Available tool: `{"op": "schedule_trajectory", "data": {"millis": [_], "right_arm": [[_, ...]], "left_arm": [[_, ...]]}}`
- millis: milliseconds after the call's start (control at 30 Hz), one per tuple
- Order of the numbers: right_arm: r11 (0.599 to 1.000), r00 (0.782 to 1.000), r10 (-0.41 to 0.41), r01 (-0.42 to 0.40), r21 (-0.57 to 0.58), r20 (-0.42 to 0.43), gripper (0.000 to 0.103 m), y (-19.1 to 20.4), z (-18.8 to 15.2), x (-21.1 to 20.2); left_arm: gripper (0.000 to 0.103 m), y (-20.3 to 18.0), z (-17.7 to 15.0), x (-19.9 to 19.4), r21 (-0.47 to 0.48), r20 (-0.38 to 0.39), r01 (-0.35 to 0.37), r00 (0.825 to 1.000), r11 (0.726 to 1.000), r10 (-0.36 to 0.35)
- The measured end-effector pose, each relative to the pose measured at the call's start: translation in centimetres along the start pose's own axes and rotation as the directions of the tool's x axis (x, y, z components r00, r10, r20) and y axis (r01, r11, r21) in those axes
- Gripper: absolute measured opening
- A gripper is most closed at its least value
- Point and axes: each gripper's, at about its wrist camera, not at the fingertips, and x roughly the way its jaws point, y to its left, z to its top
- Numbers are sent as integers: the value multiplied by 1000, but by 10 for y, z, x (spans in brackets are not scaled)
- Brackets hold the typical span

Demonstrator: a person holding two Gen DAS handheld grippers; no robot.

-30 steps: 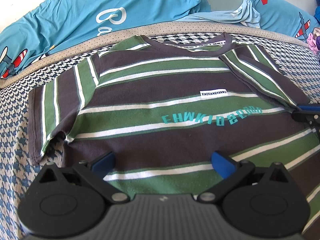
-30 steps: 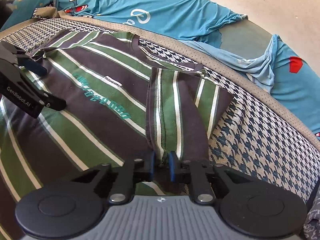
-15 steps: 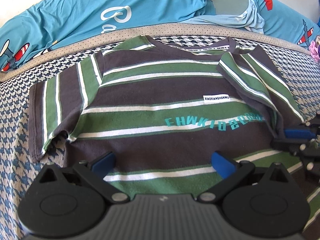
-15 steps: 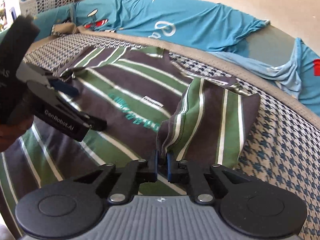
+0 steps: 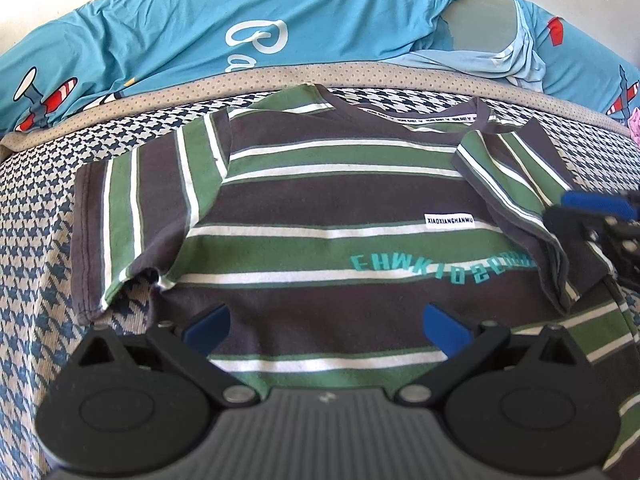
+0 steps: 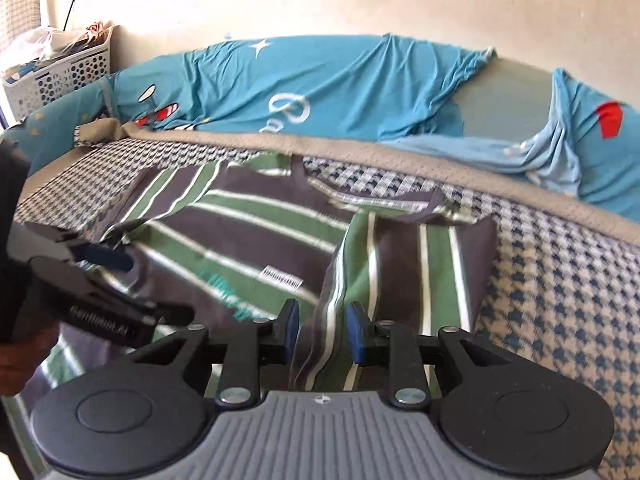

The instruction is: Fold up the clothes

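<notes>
i am looking down the left gripper and its blue fingers are standing wide apart with nothing between them, hovering over the lower body of the striped t-shirt. the shirt is lying face up on the houndstooth mattress, collar at the far end from my fingers and the teal lettering just beyond them. the sleeve off to the left-finger side is lying spread flat. the sleeve on the right-finger side is lying folded inward over the chest, its edge covering the end of the lettering. the right gripper is sitting at that folded sleeve; its jaws have just been opening and now stand parted, with the sleeve's hem bunching in the gap between the pads, and i am seeing a gap at each pad rather than a firm pinch. the right wrist view is somewhat blurred. beyond the shirt, a blue printed sheet is lying along the far edge of the mattress, and a white basket is sitting far off on the left-finger side of the right wrist view.
</notes>
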Motion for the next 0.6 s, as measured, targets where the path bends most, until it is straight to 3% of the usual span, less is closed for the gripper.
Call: {"op": "schedule_trajectory", "data": {"millis": [600], "right_arm": [[982, 985, -169, 170, -77, 15, 29, 10, 12, 61]], "left_arm": [[103, 9, -2, 4, -46, -22, 11, 1000, 999, -12]]}}
